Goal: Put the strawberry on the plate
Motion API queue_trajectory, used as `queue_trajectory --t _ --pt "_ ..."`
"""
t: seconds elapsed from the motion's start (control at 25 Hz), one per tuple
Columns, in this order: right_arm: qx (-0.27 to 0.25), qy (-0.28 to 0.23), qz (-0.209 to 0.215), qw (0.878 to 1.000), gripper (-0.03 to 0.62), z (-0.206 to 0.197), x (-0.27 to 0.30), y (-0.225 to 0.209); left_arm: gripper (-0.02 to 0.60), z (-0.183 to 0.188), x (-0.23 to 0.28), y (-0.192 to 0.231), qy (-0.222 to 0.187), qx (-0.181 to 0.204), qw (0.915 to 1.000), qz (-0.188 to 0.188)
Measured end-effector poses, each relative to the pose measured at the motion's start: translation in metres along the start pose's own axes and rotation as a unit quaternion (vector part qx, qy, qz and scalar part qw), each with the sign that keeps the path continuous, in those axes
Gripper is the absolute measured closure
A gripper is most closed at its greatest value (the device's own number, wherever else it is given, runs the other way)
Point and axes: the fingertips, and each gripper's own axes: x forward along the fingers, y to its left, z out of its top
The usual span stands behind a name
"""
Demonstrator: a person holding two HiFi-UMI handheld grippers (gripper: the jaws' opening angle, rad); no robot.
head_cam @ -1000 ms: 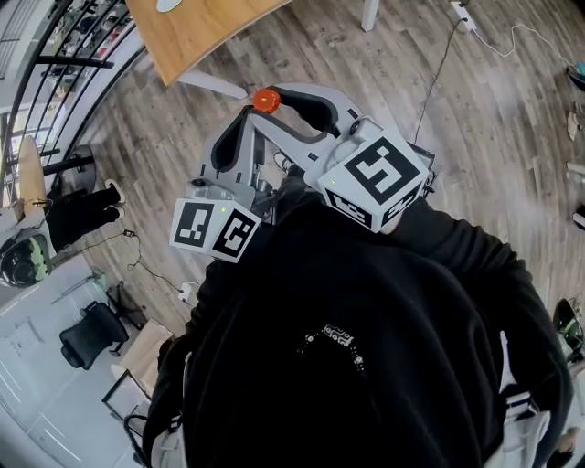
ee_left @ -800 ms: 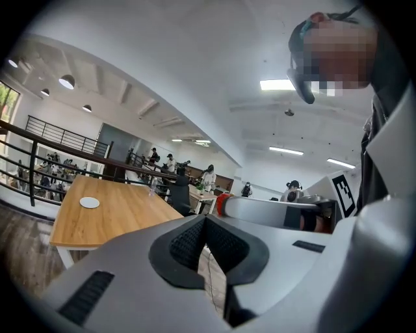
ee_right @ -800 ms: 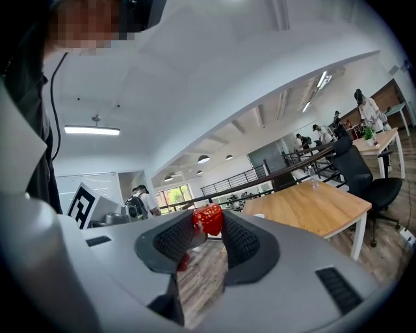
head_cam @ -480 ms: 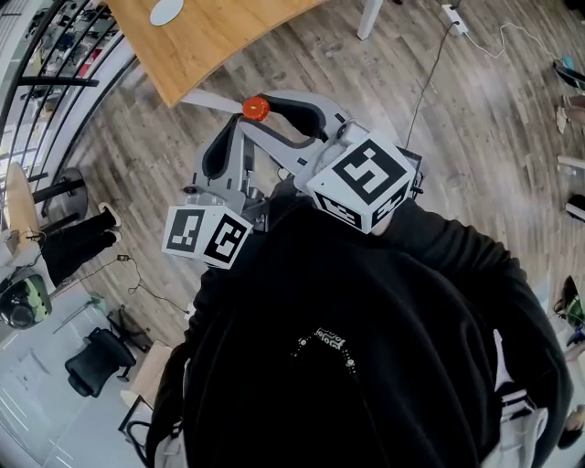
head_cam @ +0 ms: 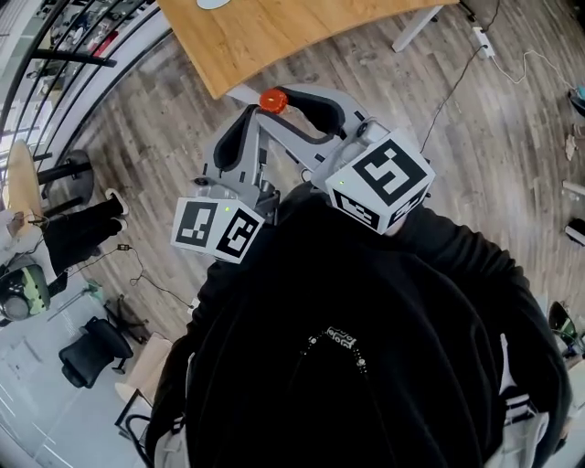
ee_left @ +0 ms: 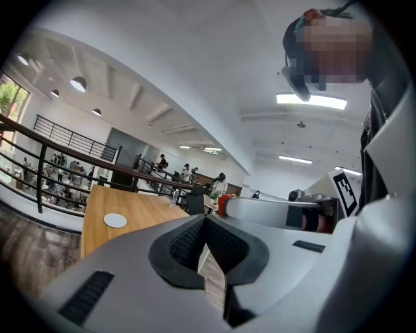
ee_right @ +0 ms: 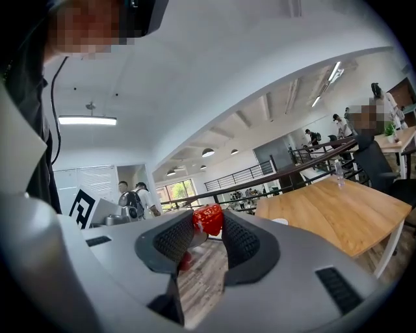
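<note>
A red strawberry [head_cam: 272,100] is pinched between the pads of my right gripper [head_cam: 274,102], held in the air over the wood floor, just short of the table's near corner. In the right gripper view the strawberry [ee_right: 208,219] sits at the jaw tips of the right gripper [ee_right: 207,229]. My left gripper [head_cam: 249,116] is beside it, shut with nothing between its pads [ee_left: 221,242]. The small white plate [ee_left: 115,220] lies on the wooden table [ee_left: 133,211] ahead, and its rim shows at the head view's top edge [head_cam: 212,3].
The table [head_cam: 302,32] has a white leg [head_cam: 416,29] at the right. A power strip and cable [head_cam: 483,44] lie on the floor. A black railing [head_cam: 64,55] edges the floor at the left. Several people [ee_left: 187,173] stand far off.
Both grippers have travelled together towards the wooden table, which now fills more of the head view's top. The strawberry has stayed in the right gripper's jaws. The left gripper has stayed shut.
</note>
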Motion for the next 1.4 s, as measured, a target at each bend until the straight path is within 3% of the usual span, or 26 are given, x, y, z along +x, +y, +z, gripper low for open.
queue_trajectory --t 0.72,1.4 --pt "-0.035 0.033 0.08 0.996 0.45 0.001 0.074 0.076 0.583 0.029 -0.076 0.068 -0.042 -0.016 0.9963 0.073" --pt "-0.024 0.046 0.141 0.989 0.45 0.013 0.153 0.052 0.583 0.049 -0.046 0.134 -0.031 -0.013 0.9909 0.13"
